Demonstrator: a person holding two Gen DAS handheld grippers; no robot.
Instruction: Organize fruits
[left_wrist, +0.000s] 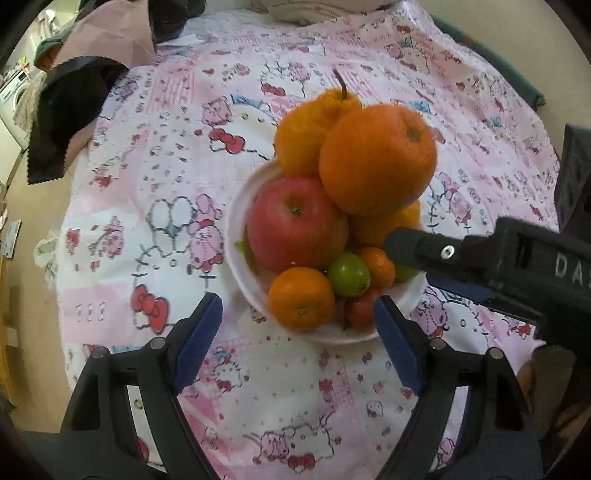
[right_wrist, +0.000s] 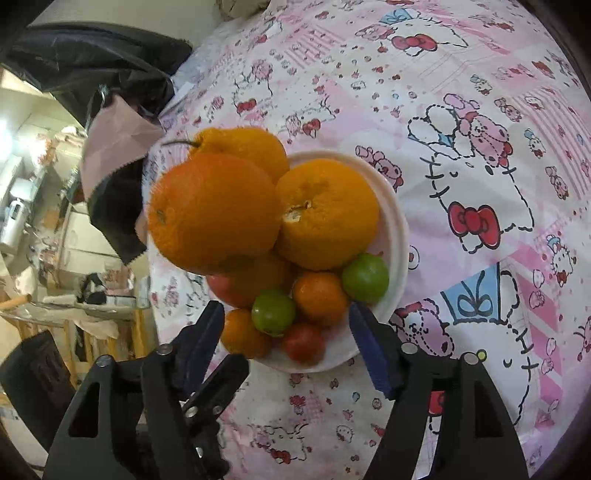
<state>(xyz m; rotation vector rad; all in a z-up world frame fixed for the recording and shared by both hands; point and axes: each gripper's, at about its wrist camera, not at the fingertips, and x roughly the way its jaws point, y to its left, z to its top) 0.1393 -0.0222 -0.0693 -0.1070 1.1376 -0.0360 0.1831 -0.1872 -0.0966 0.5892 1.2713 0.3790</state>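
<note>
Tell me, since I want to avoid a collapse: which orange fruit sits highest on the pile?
The big round orange, resting on the fruits below; its neighbour, the stemmed orange, sits lower behind it.

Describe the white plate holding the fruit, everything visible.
The white plate is round and shallow with a raised rim, and looks like plastic or glazed ceramic. It sits flat on the pink cartoon-print tablecloth, piled with fruit: a red apple, big oranges, smaller mandarins, green fruits and a small red one. Only its rim and near edge show. Both hand-held grippers hover open at the near edge; contact isn't evident.
</note>
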